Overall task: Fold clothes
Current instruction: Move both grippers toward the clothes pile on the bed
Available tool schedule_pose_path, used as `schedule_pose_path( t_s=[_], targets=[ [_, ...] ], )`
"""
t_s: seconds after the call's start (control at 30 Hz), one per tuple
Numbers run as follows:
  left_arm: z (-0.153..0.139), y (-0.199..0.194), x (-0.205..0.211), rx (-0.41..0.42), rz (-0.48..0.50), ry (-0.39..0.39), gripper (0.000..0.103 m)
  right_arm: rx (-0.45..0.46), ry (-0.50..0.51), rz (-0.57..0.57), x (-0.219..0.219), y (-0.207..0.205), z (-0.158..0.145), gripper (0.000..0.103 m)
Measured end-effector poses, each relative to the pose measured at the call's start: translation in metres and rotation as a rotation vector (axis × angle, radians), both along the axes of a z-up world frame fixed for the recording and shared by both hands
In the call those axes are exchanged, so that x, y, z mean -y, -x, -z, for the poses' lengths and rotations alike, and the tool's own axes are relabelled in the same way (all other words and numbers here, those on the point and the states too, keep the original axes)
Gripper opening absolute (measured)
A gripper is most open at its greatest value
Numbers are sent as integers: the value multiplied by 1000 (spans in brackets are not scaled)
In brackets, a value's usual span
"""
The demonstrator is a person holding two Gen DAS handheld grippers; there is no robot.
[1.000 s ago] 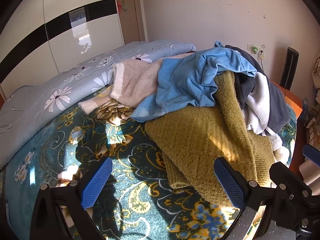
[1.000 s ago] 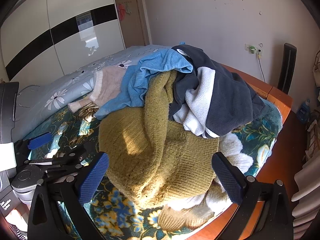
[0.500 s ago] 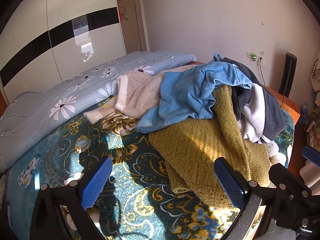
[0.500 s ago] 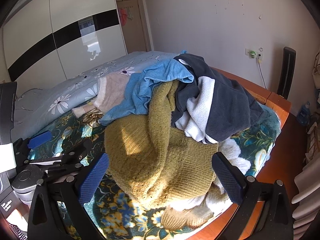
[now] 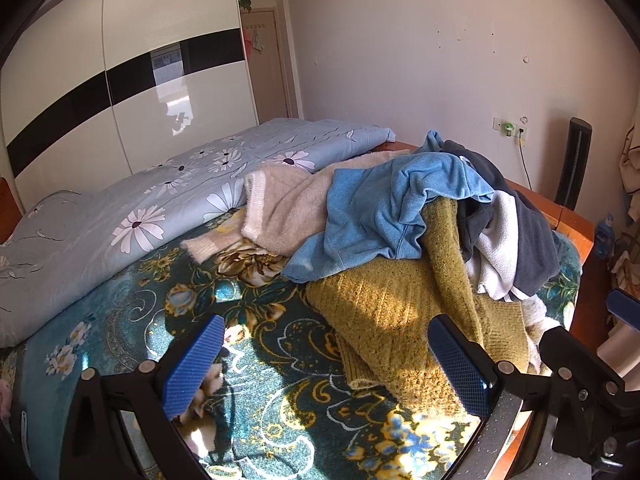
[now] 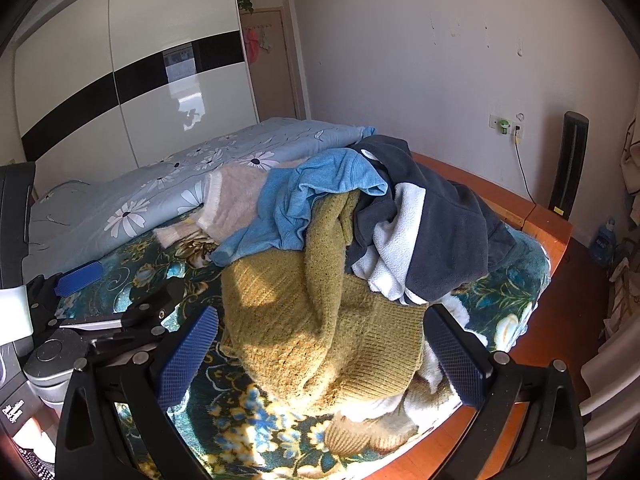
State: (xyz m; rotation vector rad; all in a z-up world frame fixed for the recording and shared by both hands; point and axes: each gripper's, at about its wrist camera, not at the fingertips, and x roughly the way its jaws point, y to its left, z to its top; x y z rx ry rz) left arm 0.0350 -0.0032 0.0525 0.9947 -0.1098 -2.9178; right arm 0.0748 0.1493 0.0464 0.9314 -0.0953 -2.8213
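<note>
Both grippers spread, empty: left gripper, right gripper. Mustard sweater at 12 o'clock, nearest in pile, likely first pick for folding.

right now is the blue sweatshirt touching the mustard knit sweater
Touching. In the left wrist view the blue sweatshirt drapes directly over the mustard knit sweater, with no gap at the overlap; the right wrist view shows the same.

We note a heap of clothes on the bed, toward its right side. A quilt lies behind and left. The wardrobe stands beyond; wall socket far right.
</note>
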Motion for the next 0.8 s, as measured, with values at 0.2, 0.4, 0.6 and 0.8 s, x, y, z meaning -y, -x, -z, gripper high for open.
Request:
schedule_pose_path(
  t_s=[0.2, 0.4, 0.6, 0.8],
  targets=[
    [-11, -10, 1, -19, 3, -8, 103, -18, -1, -6, 2, -8, -11, 103],
    [-22, -17, 2, -43, 2, -12, 103, -37, -7, -8, 3, -17, -21, 103],
    [-29, -25, 3, -59, 1, -14, 103, -53, -18, -12, 5, -24, -30, 103],
    [-34, -33, 3, -77, 2, -11, 103, -66, -14, -13, 5, -30, -35, 103]
  ],
)
